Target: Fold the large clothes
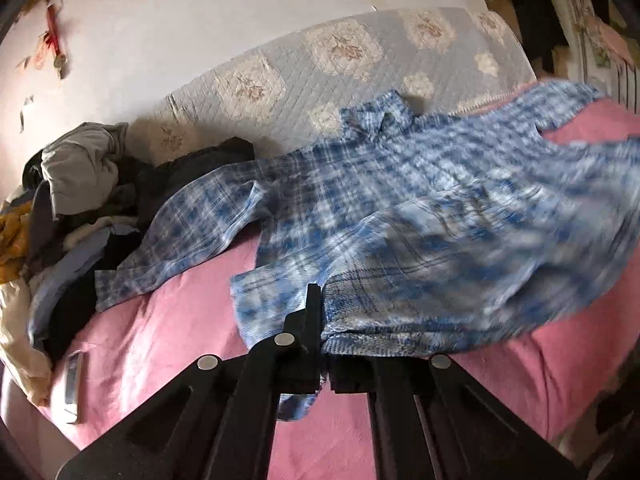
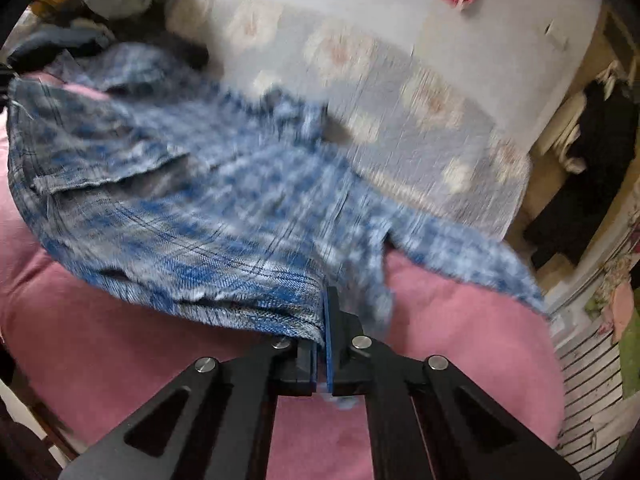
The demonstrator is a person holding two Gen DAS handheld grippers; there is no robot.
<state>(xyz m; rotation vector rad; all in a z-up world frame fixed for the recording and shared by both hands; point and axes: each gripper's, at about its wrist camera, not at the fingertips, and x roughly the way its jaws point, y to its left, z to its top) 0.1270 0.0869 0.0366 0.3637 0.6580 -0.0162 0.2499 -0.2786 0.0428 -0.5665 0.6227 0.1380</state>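
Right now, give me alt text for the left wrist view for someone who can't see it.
The left gripper, shut, pinches the hem of a blue plaid shirt spread over a pink bedsheet. A pile of clothes sits at the left, against a wall.

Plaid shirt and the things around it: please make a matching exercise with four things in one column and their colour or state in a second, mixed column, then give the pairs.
Things:
1. plaid shirt
2. bed sheet
3. pile of clothes
4. left gripper

Colour or state:
A. pink
B. heaped at the left of the bed
C. shut on the shirt's hem
D. blue and white, partly lifted

Pairs: 1-D, 2-A, 3-B, 4-C
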